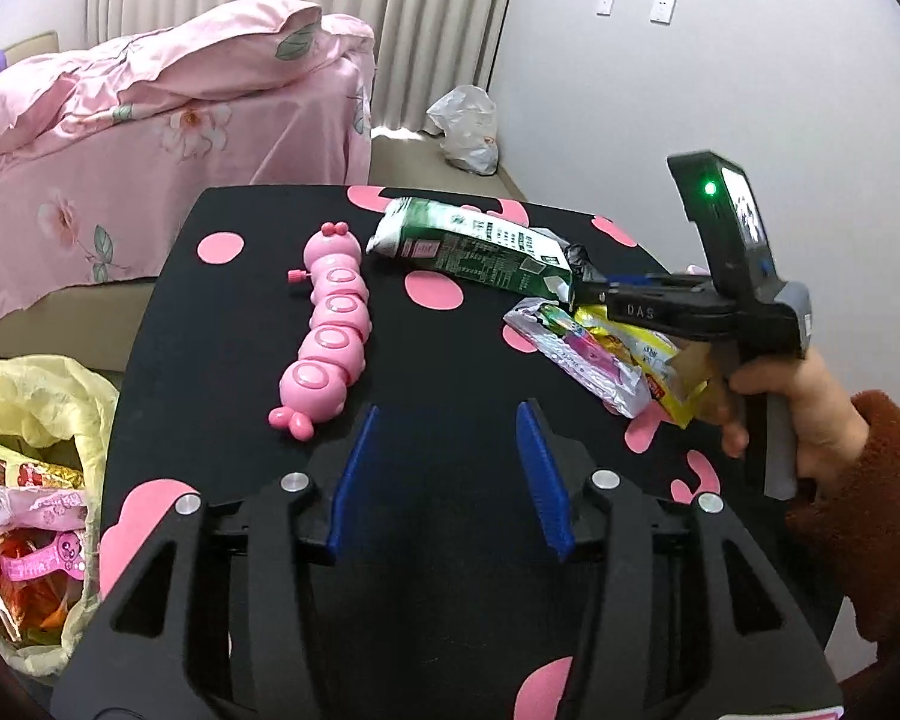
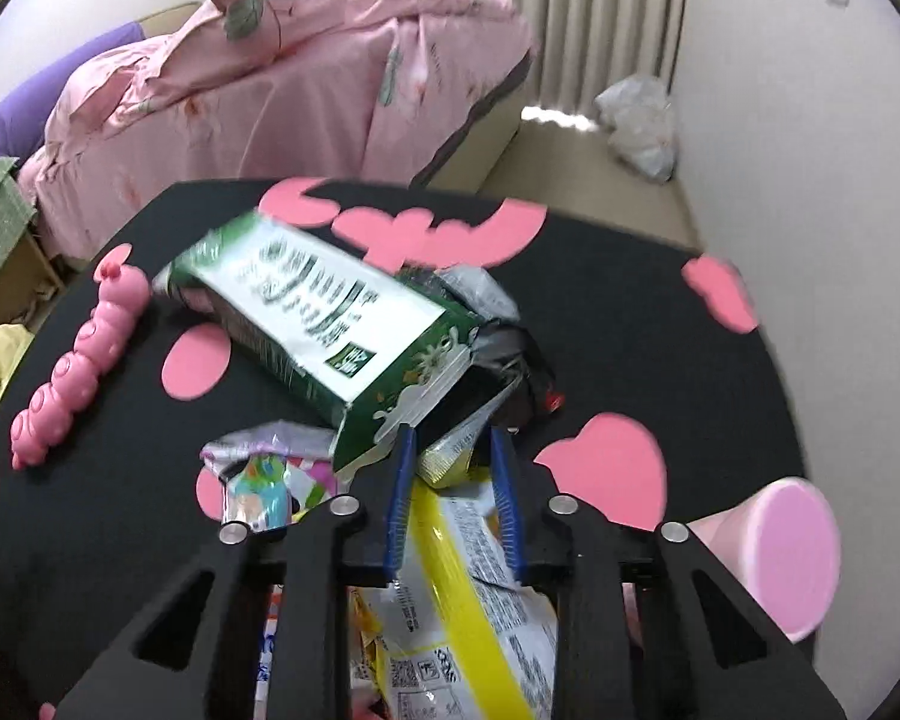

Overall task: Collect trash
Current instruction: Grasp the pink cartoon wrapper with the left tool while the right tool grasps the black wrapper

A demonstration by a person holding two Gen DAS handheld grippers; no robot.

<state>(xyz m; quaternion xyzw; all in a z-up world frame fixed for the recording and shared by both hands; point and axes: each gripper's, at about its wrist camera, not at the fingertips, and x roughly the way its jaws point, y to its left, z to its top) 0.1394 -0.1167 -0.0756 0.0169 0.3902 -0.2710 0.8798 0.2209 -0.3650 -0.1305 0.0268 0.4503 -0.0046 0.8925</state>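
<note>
My left tongs [image 1: 450, 474] hang released and empty over the black pink-spotted bench [image 1: 222, 324], while my right tongs [image 2: 453, 498] stand narrowed around a yellow snack wrapper [image 2: 450, 570] beside the flattened green milk carton [image 2: 330, 324], apparently to bag it.

Both wrist views look down, close, sharing the table [image 1: 222, 312].

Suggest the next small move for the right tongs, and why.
Probably squeeze the right tongs firmly onto the green milk carton at its open end before lifting: that end sits between the pads, but whether they grip it isn't clear.
</note>
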